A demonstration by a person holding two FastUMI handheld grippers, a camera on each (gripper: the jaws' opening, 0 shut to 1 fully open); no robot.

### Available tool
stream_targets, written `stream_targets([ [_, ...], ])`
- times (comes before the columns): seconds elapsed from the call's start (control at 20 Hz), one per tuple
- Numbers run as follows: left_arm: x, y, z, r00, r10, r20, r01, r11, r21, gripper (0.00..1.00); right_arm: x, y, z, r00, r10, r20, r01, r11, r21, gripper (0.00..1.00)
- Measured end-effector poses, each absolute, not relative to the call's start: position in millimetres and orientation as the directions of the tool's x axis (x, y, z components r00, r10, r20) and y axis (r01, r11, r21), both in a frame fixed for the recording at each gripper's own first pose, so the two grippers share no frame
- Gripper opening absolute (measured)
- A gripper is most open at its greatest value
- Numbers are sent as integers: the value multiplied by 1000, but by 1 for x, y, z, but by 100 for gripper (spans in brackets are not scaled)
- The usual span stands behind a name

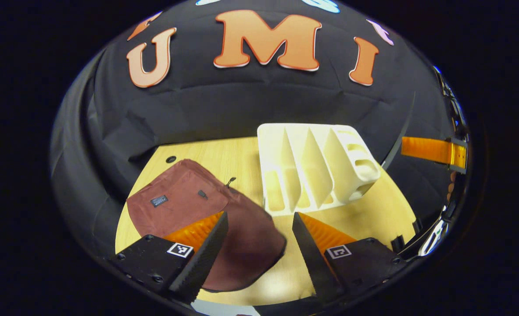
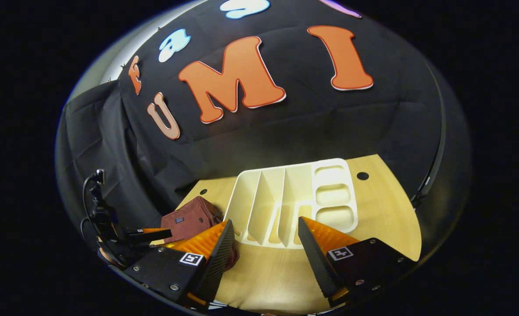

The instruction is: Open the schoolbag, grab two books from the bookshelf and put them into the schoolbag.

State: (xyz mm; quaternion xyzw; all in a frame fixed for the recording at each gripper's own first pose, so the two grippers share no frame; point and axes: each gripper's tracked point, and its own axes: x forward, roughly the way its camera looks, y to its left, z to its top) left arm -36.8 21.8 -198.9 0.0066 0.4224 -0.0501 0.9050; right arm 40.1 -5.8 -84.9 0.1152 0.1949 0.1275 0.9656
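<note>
Just beside schoolbag (image 1: pixel 198 210), white bookshelf (image 1: pixel 312 171).

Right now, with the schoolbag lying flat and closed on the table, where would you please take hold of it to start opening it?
Go for the small zipper pull sticking up at the schoolbag's far edge, beside the white rack. It is the one raised part on the flat cloth. Bring the open left hand-held gripper down from above, fingers either side of the tab.
</note>
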Motion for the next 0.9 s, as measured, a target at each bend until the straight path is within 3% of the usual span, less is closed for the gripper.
stream_targets([
  [0.25, -3, -6, -116, 816, -70, -574, 98, 995, 18, 98, 39, -32, -46, 957, 185, -225, -149, 974, 169, 88],
  [0.4, 15, -20, -70, 894, -67, -443, 89, 996, 29, 97, 34, -40, -19, 983, 129, -129, -115, 987, 113, 94],
  [0.7, 29, -27, 6, 989, -51, -139, 55, 998, 26, 95, 23, -46, 25, 1000, 22, 22, -22, 1000, 20, 94],
  [0.9, 31, -19, 25, 997, -30, -68, 31, 999, 15, 96, 17, -39, 55, 988, -34, 151, 40, 998, -38, 94],
])
